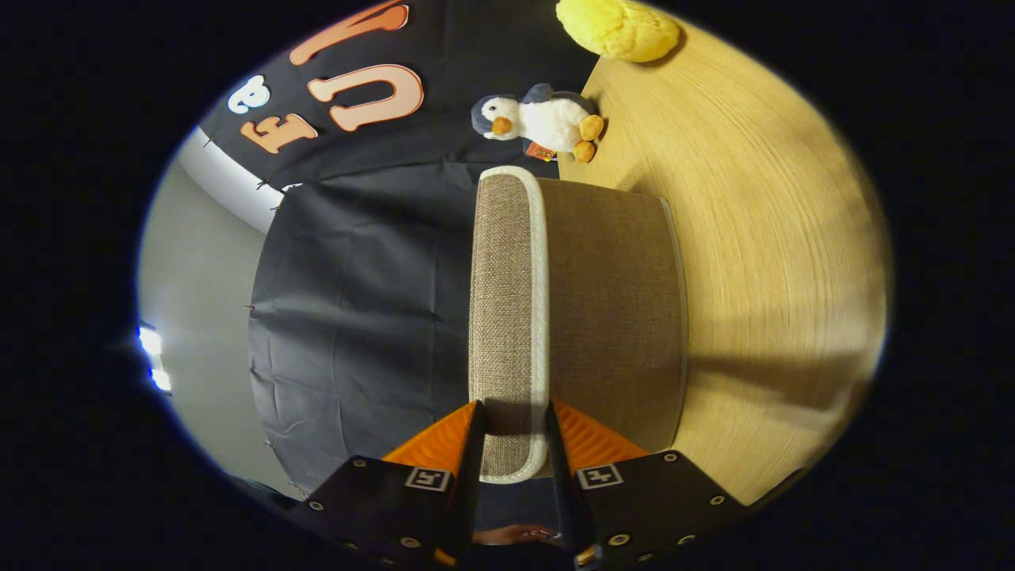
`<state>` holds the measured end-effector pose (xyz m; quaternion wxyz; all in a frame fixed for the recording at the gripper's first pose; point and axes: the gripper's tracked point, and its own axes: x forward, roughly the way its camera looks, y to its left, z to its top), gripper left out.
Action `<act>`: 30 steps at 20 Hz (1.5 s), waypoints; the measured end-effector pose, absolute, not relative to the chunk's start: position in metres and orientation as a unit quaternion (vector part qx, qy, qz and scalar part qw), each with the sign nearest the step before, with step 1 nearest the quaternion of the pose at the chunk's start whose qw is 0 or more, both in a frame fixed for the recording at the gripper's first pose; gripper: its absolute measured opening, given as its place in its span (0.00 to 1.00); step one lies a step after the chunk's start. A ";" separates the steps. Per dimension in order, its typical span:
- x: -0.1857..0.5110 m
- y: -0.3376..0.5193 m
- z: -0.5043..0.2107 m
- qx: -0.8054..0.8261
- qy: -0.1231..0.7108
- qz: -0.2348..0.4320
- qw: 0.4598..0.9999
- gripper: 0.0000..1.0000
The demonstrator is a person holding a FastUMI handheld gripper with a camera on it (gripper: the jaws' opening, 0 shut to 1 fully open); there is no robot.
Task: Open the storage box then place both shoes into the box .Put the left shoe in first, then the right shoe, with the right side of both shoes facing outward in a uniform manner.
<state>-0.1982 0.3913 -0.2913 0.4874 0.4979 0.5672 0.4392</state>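
Observation:
The view is rolled on its side, so the wooden table runs up the right. The storage box is brown woven fabric and stands on that table. Its lid, the same fabric with a white trim, lies along the box's top and stretches away from me. My gripper is shut on the near end of the lid, one finger on each face of its rim. I cannot tell whether the lid is lifted off the box. The inside of the box is hidden.
Beyond the box a small penguin plush sits at the table's far edge, with a yellow plush further along. Black cloth hangs behind the box as the booth's wall.

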 end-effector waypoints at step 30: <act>-0.157 0.404 -0.276 0.483 0.542 0.382 0.572 0.01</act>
